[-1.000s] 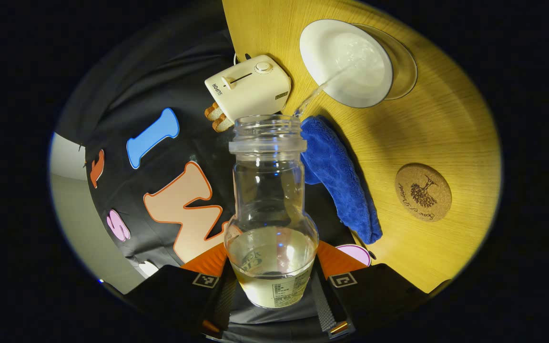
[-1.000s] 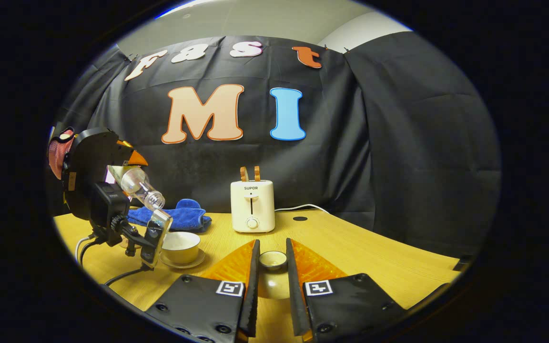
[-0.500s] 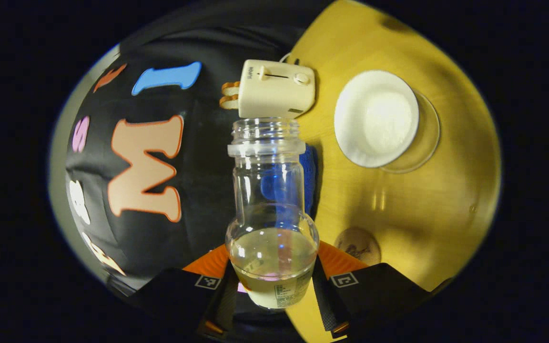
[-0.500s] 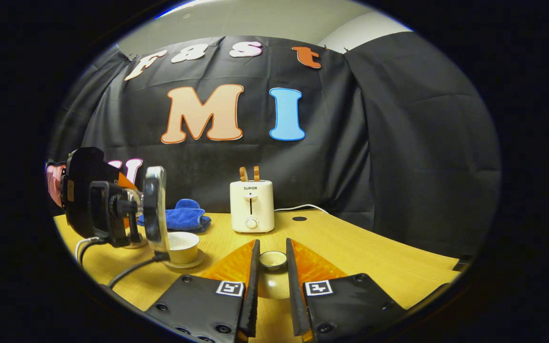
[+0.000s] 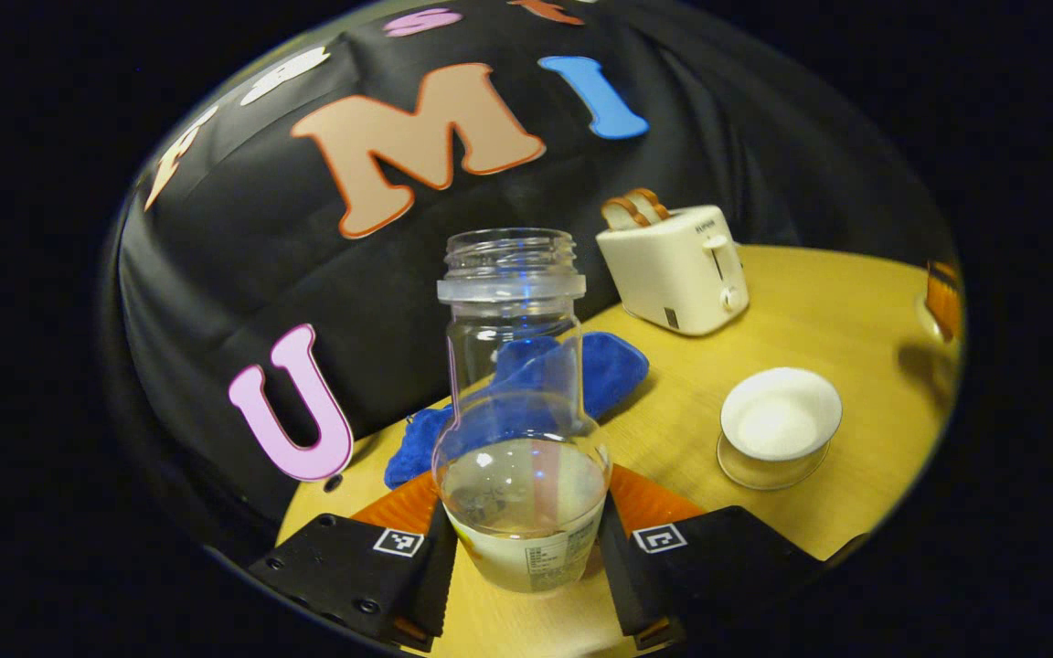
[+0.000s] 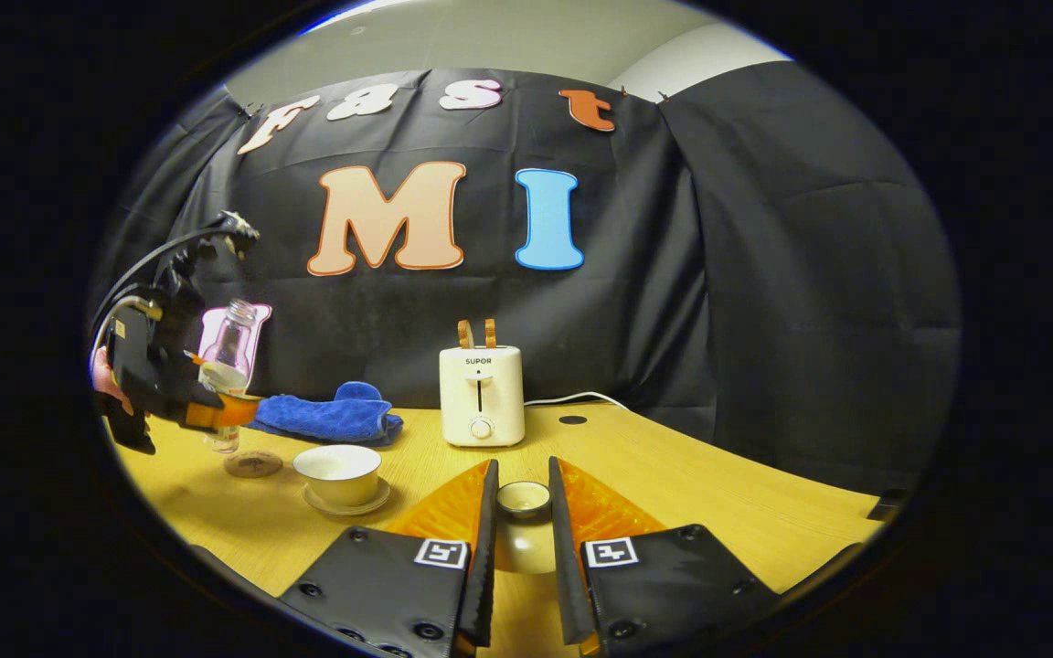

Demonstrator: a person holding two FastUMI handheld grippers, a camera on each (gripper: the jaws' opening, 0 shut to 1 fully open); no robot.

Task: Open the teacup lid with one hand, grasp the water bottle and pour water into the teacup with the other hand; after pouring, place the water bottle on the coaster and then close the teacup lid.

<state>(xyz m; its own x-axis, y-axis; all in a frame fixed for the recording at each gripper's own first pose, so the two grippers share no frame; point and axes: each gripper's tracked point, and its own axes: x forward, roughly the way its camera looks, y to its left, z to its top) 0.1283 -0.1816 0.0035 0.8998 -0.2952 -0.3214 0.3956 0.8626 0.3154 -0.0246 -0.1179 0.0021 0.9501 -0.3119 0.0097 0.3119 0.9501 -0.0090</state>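
Right gripper view: left gripper (image 6: 216, 411) clamps bottle (image 6: 225, 352) upright, hovering just above coaster (image 6: 253, 464), coaster at its 6 o'clock. Right gripper (image 6: 523, 512) pinches lid (image 6: 524, 498); open teacup (image 6: 338, 472) at its 10 o'clock.

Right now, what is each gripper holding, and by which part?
The left gripper grips the water bottle by its lower, labelled body, upright. The right gripper pinches the teacup lid by its knob.
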